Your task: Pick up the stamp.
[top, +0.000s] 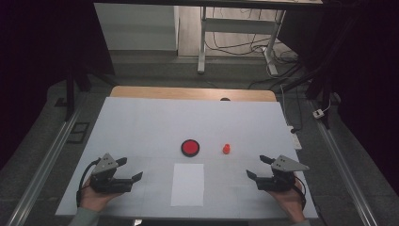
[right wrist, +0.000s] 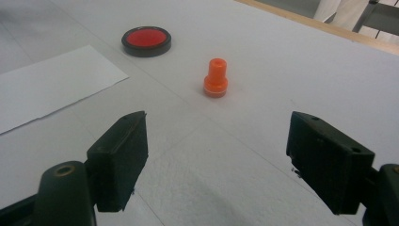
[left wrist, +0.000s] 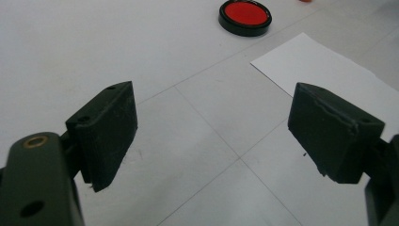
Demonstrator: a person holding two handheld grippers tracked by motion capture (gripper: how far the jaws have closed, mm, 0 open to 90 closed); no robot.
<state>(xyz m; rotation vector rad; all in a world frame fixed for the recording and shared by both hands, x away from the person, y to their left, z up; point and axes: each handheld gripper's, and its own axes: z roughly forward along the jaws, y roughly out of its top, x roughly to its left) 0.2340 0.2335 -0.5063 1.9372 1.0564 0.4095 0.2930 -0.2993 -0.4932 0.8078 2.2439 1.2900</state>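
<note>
A round black dish with a red inside (top: 190, 147) lies near the middle of the white table top (top: 141, 122). Right of it stands a small orange stamp (top: 226, 149), upright. A white sheet of paper (top: 187, 184) lies in front of the dish. My left gripper (top: 129, 169) rests at the front left, open and holding nothing; its own view has the dish (left wrist: 244, 16) and the paper (left wrist: 324, 70) ahead. At the front right my right gripper (top: 259, 167) is open too, with the stamp (right wrist: 216, 77), dish (right wrist: 146, 41) and paper (right wrist: 51, 82) beyond its jaws.
A wooden table edge (top: 193, 93) runs along the back of the white top. Behind it are a grey floor, white desk legs (top: 202, 42) and loose cables (top: 240, 47). Metal rails (top: 42, 165) flank the table on both sides.
</note>
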